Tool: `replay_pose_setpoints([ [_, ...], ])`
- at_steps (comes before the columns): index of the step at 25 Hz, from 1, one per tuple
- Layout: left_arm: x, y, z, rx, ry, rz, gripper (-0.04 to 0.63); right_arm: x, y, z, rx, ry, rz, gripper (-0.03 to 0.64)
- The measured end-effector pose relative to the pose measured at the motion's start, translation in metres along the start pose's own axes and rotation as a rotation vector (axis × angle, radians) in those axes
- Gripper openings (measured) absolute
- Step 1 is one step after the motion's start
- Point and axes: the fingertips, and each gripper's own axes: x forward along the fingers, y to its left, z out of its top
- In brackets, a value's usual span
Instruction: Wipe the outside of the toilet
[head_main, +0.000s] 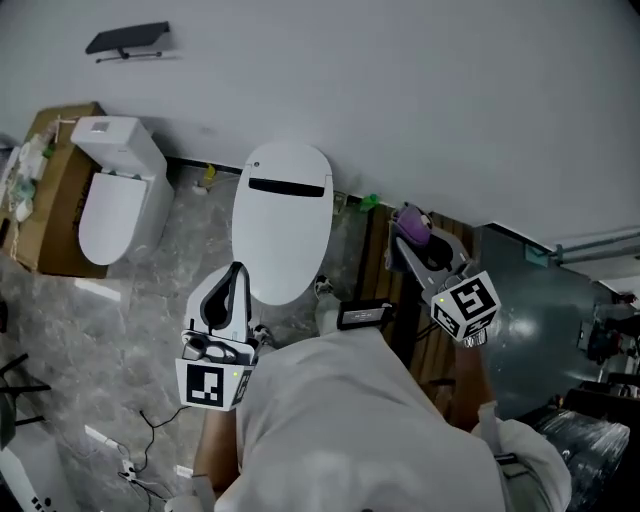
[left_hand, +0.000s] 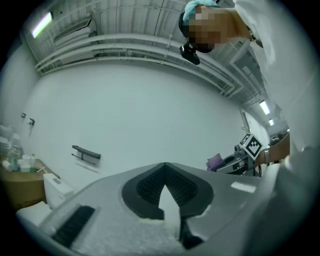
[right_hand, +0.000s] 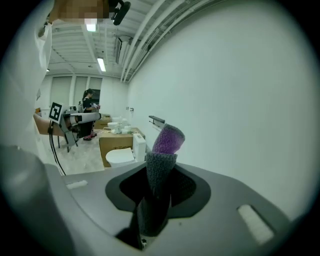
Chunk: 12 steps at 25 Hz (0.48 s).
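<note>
The risks, as I judge them: the left gripper (head_main: 236, 272) hangs just before the front rim of the white oval toilet with the closed lid and black slot (head_main: 283, 215). Its jaws are together at the tips with nothing between them, so it cannot wipe, and a careless swing could knock hard plastic against the lid. That toilet stands straight ahead against the wall and looks to be the one to clean. Nothing touches it yet.

To its right, the right gripper (right_hand: 159, 167) is clamped on a rolled grey and purple cloth (right_hand: 167, 140), held up near the wall and well apart from the toilet. Only a narrow bundle sticks out past the jaws. Pressed flat, the tips could scrape the shell instead of the cloth, or the roll could slip free.

From the left, the room holds a brown cardboard box (head_main: 55, 190), a second white toilet with a tank (head_main: 112, 200) and a black wall bracket (head_main: 128, 40). The grey marbled floor (head_main: 100, 340) carries a thin loose cable (head_main: 150, 430), a trip hazard. The plain white wall (head_main: 400, 90) runs behind everything, and a grey metal panel (head_main: 535, 330) stands at the right.
</note>
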Motion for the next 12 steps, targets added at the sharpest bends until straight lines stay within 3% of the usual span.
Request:
replay_pose_setpoints([
  [5, 0.040, 0.006, -0.013, -0.011, -0.014, 0.219, 0.005, 0.072, -0.066, -0.011, -0.156, 0.071, 0.190, 0.101],
  [12, 0.095, -0.015, -0.054, -0.014, 0.046, 0.418, 0.005, 0.172, -0.145, -0.062, -0.320, 0.196, 0.408, 0.101],
])
